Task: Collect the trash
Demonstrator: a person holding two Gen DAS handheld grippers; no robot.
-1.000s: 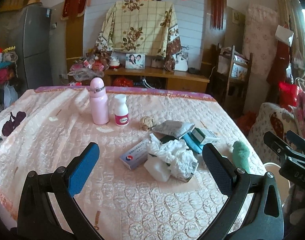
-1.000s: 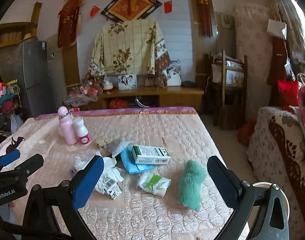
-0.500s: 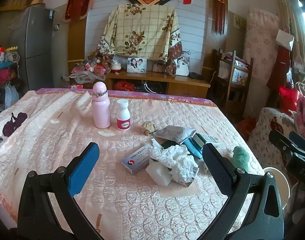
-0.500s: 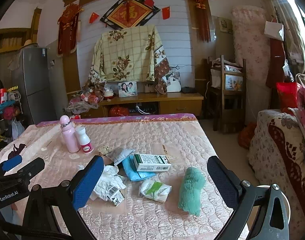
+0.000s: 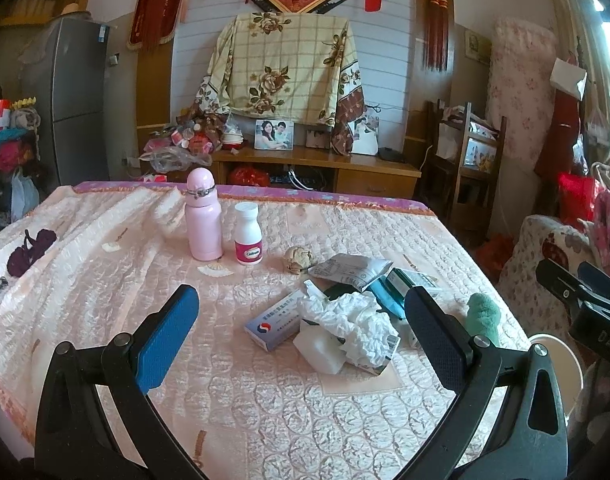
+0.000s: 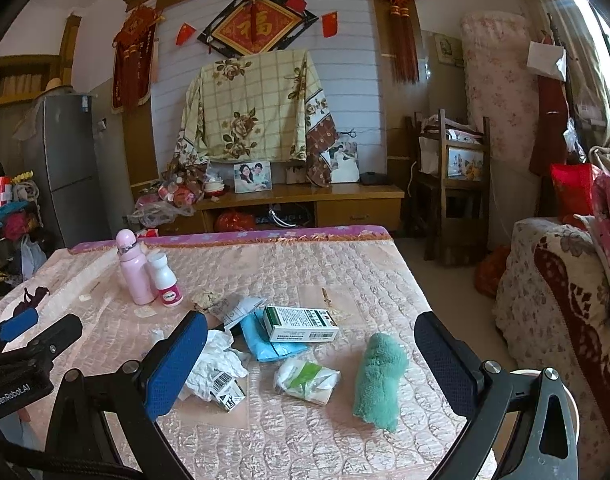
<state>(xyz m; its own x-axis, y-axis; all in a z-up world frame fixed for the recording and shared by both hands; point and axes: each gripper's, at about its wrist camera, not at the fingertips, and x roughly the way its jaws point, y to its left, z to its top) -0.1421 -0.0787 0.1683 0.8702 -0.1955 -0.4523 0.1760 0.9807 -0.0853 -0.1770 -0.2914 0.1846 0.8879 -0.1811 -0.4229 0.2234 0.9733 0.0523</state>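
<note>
A heap of trash lies on the pink quilted table (image 5: pixel 105 280): crumpled white tissue (image 5: pixel 353 320), a blue-and-white medicine box (image 5: pixel 275 322), a white block (image 5: pixel 319 350), a grey wrapper (image 5: pixel 349 272) and a small crumpled ball (image 5: pixel 297 258). In the right wrist view I see the tissue (image 6: pixel 215 364), a green-and-white box (image 6: pixel 301 324), a blue packet (image 6: pixel 261 340), a green-white pouch (image 6: pixel 307 378) and a green cloth (image 6: pixel 379 382). My left gripper (image 5: pixel 301 348) is open and empty, above the table near the heap. My right gripper (image 6: pixel 311 368) is open and empty above the pouch.
A pink bottle (image 5: pixel 203 220) and a white pill bottle (image 5: pixel 248 234) stand upright behind the heap. A white bin rim (image 5: pixel 561 364) shows beyond the table's right edge, beside a patterned sofa (image 6: pixel 557 312). A wooden cabinet (image 6: pixel 305 204) stands behind the table.
Both grippers have tilted or risen slightly, so the table and trash sit lower in view. Nothing was taken hold of; both stay open.
</note>
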